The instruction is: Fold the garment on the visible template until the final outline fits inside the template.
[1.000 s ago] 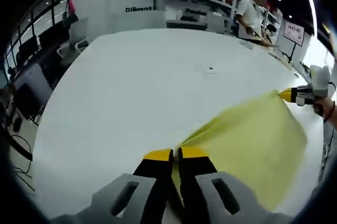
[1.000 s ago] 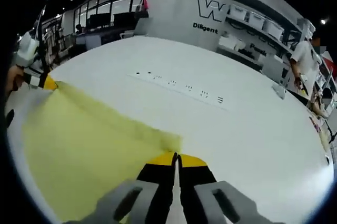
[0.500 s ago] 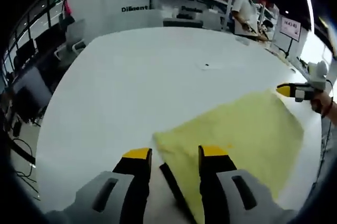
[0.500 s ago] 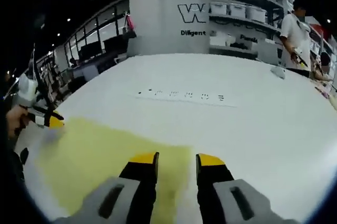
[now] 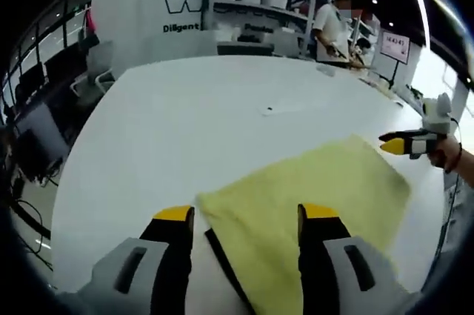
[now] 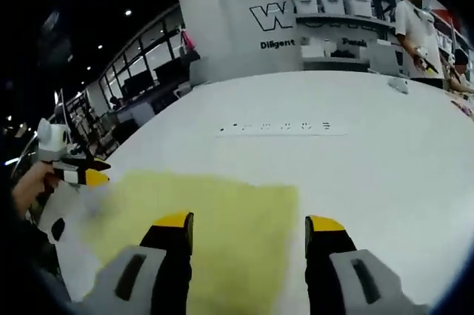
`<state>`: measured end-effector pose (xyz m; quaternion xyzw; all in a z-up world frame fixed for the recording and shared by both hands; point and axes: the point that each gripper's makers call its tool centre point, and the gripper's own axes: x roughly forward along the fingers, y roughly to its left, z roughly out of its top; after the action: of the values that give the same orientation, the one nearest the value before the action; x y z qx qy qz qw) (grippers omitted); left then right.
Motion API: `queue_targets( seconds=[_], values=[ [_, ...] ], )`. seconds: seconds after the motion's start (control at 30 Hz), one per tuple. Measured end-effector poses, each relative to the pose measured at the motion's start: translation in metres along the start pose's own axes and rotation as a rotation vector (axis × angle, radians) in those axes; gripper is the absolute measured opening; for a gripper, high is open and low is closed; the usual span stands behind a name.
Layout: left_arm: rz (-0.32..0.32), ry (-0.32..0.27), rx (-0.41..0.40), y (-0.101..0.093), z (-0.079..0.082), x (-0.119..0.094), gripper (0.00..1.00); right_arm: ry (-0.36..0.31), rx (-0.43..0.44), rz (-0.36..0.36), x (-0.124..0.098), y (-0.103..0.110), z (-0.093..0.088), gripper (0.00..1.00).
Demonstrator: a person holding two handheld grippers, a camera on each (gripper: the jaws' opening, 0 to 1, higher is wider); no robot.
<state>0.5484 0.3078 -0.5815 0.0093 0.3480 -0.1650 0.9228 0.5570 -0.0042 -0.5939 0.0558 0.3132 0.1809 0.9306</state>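
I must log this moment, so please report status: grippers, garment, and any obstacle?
Left gripper open, right gripper open. Yellow garment flat on white table, jaws astride its corners, nothing gripped. No obstacle near.

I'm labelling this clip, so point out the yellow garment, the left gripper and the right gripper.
yellow garment (image 5: pixel 311 196): left gripper view, middle of the cloth.
left gripper (image 5: pixel 247 215): left gripper view, midway between its tips.
right gripper (image 6: pixel 250 221): right gripper view, midway between its tips.

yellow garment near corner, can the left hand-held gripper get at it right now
Probably yes. The left hand-held gripper is open with the yellow garment corner lying flat on the white table between its jaws, and nothing sits in the way.
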Motion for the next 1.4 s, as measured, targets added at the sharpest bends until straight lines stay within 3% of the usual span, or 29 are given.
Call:
queue_targets(
  seconds=[0.13,0.17,0.33,0.5,0.67,0.9,1.07,1.27,1.4],
  values=[
    [-0.006,-0.016,0.001,-0.004,0.000,-0.004,0.72,0.016,0.001,0.012,-0.007,0.005,-0.007,0.67],
    [-0.035,-0.035,-0.012,-0.012,0.000,-0.015,0.75,0.029,-0.022,0.025,-0.018,0.013,-0.016,0.68],
    [-0.071,-0.080,-0.017,-0.026,-0.003,-0.034,0.87,0.058,-0.056,0.051,-0.034,0.024,-0.032,0.71],
    [-0.095,-0.049,0.019,-0.036,-0.023,-0.045,0.95,0.077,-0.085,0.078,-0.046,0.033,-0.043,0.73],
    [-0.094,-0.034,-0.001,-0.038,-0.042,-0.055,0.99,0.089,-0.119,0.078,-0.061,0.037,-0.055,0.73],
    [-0.105,-0.027,0.028,-0.038,-0.065,-0.062,0.95,0.102,-0.170,0.086,-0.073,0.043,-0.069,0.69],
    [-0.135,-0.030,0.092,-0.043,-0.078,-0.070,0.89,0.119,-0.196,0.093,-0.077,0.044,-0.080,0.68],
    [-0.139,0.021,0.037,-0.040,-0.104,-0.073,0.80,0.137,-0.196,0.083,-0.080,0.041,-0.092,0.65],
    [-0.139,0.025,0.047,-0.041,-0.110,-0.075,0.73,0.139,-0.196,0.079,-0.081,0.040,-0.098,0.63]
  ],
)
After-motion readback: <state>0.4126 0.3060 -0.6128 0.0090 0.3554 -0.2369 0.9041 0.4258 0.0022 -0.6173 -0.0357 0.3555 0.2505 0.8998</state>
